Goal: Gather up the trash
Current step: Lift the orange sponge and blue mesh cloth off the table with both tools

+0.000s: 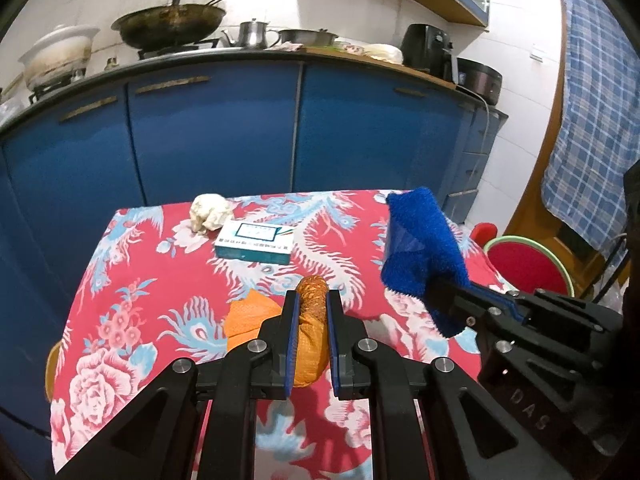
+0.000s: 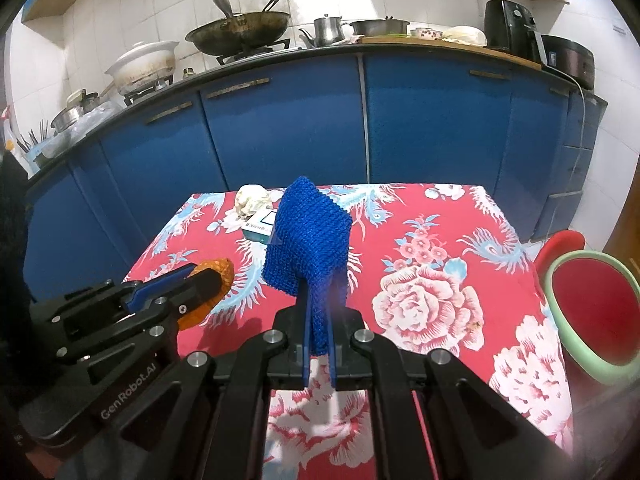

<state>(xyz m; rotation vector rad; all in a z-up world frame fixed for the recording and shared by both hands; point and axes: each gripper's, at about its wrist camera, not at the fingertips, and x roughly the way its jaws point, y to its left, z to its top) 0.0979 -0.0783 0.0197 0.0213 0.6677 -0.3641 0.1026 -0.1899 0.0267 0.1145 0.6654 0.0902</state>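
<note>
both tongs (image 1: 311, 300) (image 2: 319, 312) clamped, side by side

Black left tool (image 1: 311, 300), blue-lined fingers (image 1: 293, 332), silver screws.

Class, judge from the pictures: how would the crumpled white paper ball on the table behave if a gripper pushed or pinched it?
The crumpled paper ball looks light, so a push would probably scoot or roll it across the floral tablecloth. Its creased folds suggest it would squash under a pinch rather than break.

Orange cloth (image 1: 310, 340) in left gripper (image 1: 311, 300)
</note>
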